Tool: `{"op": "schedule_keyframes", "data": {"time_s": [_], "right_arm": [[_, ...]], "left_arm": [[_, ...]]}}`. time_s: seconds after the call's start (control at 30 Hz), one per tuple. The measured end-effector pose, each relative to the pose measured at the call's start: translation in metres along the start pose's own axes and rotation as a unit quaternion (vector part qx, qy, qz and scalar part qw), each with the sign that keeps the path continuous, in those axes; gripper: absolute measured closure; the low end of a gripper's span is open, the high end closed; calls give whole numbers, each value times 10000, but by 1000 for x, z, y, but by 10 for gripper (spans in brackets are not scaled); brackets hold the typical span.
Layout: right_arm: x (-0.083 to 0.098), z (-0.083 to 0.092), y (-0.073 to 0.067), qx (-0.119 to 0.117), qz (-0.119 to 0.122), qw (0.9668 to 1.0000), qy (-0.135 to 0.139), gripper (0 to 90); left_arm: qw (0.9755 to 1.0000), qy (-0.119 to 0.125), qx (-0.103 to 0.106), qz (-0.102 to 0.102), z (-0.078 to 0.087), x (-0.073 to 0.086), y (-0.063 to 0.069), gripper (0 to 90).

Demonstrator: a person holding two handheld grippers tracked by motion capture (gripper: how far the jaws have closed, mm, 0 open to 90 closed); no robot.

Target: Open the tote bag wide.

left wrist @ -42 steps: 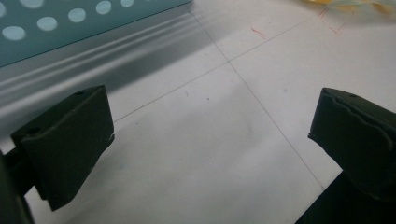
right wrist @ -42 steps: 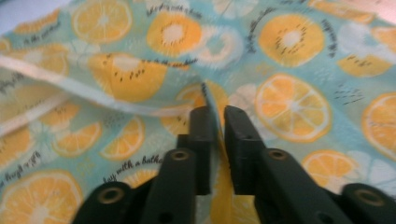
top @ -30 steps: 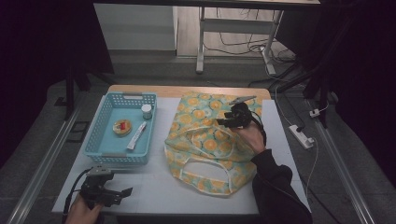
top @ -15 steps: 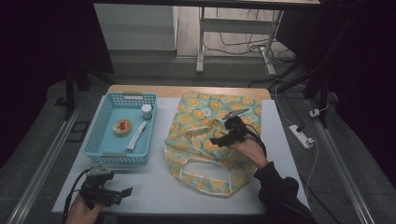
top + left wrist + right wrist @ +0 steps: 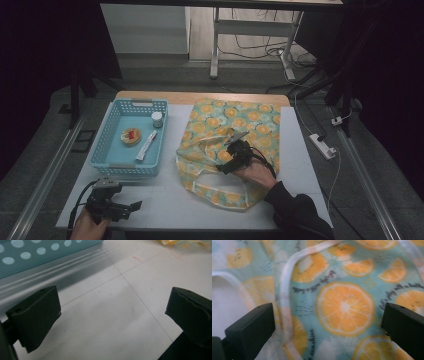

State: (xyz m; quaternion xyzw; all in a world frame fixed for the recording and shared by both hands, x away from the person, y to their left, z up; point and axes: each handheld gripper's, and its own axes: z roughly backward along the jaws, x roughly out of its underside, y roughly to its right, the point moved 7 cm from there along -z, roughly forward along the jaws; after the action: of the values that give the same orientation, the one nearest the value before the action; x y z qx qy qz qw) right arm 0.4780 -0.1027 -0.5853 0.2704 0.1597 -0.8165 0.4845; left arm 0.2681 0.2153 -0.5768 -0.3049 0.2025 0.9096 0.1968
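Observation:
A cloth tote bag (image 5: pixel 235 120) printed with orange slices on pale teal lies flat on the white table (image 5: pixel 170 195), right of centre. My right gripper (image 5: pixel 225 166) hovers low over the bag's middle, pointing down and to the left. Its jaws have just been opening and stand wide, with nothing between them. In the right gripper view the gripper (image 5: pixel 327 322) looks onto the bag's print (image 5: pixel 344 305) and a pale handle strap (image 5: pixel 287 290). My left gripper (image 5: pixel 131 207) rests open near the table's front left corner. The left gripper view shows its jaws (image 5: pixel 112 312) wide over bare tabletop.
A light blue basket (image 5: pixel 107 145) stands at the left and holds a small white-capped jar (image 5: pixel 157 119), a round red and yellow item (image 5: pixel 131 136) and a white tube (image 5: pixel 146 146). Its perforated wall (image 5: pixel 37 255) is just beyond the left gripper. A power strip (image 5: pixel 324 146) lies on the floor right of the table.
The right hand has moved toward the table's near edge and lower over the bag, and its jaws have spread. The left gripper has stayed put.

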Motion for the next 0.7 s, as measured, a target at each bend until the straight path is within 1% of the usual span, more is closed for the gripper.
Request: {"op": "schedule_keyframes", "data": {"time_s": [0.03,0.07,0.1,0.13,0.17,0.23,0.27,0.3,0.4,0.43,0.47,0.57,0.6,0.7], "right_arm": [[0,0,-2,22,89,10000,-21,0],[1,-1,-4,94,173,9998,-44,0],[1,-1,-6,68,186,9998,-5,5],[1,-1,-7,71,215,9997,14,36],[1,1,-10,10,272,9996,38,83],[1,4,-13,-23,309,9995,1,168],[1,6,-14,-44,361,9993,-10,221],[0,7,-17,-99,398,9992,11,293],[0,11,-21,-213,553,9982,-17,526],[0,13,-22,-247,569,9981,-25,611],[0,13,-22,-268,587,9979,-33,674],[0,15,-22,-362,517,9980,-89,832],[0,15,-21,-399,494,9979,-114,850],[0,16,-19,-557,317,9979,-125,876]], "left_arm": [[10000,-9,-3,-3,0,0,0,0],[10000,-5,-6,1,0,0,0,0],[10000,-6,-7,-1,0,0,0,0],[10000,-8,-4,-3,0,0,0,0],[10000,-12,-9,-4,0,0,0,0],[10000,-16,-7,-3,0,0,0,0],[10000,-16,-7,-3,0,0,0,0],[10000,-16,-7,-1,0,0,0,0],[10000,-28,-15,-9,0,0,0,0],[10000,-32,-18,-14,-1,0,0,0],[10000,-35,-18,-13,-1,0,0,0],[10000,-41,-12,-10,-1,0,0,0],[10000,-34,-12,-1,-1,0,0,0],[10000,-26,-10,1,-1,0,0,0]]}}
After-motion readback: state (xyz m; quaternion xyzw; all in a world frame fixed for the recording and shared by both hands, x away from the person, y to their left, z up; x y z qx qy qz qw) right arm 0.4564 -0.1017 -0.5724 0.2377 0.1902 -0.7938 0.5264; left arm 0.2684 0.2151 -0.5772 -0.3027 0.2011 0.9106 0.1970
